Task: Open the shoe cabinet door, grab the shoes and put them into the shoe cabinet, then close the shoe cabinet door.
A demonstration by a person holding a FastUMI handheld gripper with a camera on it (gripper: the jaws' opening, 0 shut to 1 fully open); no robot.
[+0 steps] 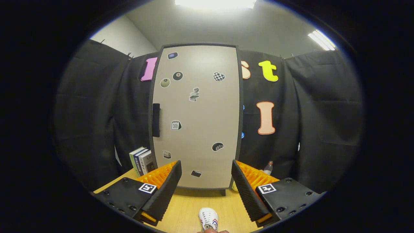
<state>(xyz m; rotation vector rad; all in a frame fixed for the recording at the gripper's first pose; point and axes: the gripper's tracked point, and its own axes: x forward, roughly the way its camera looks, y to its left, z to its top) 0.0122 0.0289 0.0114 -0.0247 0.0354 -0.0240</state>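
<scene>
Shoe cabinet point(207, 129): tall, flat-fronted box, pale beige matte door inside a dark frame, standing upright on the table point(187, 207) beyond the fingers. Door closed. One dark vertical bar handle point(156, 120) on the door's left edge, roughly mid-height. Door face carries nine small stickers point(194, 94), scattered (a dark ball, a checkered heart, a calendar page among them; the rest too small to make out).

Table: smooth light wood-tone top, slight sheen.

Shoe point(208, 219): one, white, with a textured upper and a bit of red and blue trim, lying on the table near the camera, between the two fingers and well short of the cabinet. A fingertip-like sliver of a person's hand point(212, 230) shows just at the shoe's near end; whether it touches the shoe cannot be told.

Books point(142, 160): three, upright, spines outward, just left of the cabinet's base at the table's back edge. Bottle point(268, 168): one, clear plastic, on the right behind the right finger, near the cloth wall.

Gripper point(206, 184): two fingers point(168, 191), each a wedge-shaped block with a ribbed inner pad and ridged outer side, one square marker tag on each mount. Fingers spread wide apart, released, nothing between them and nothing touched; cabinet base visible through the gap.
</scene>
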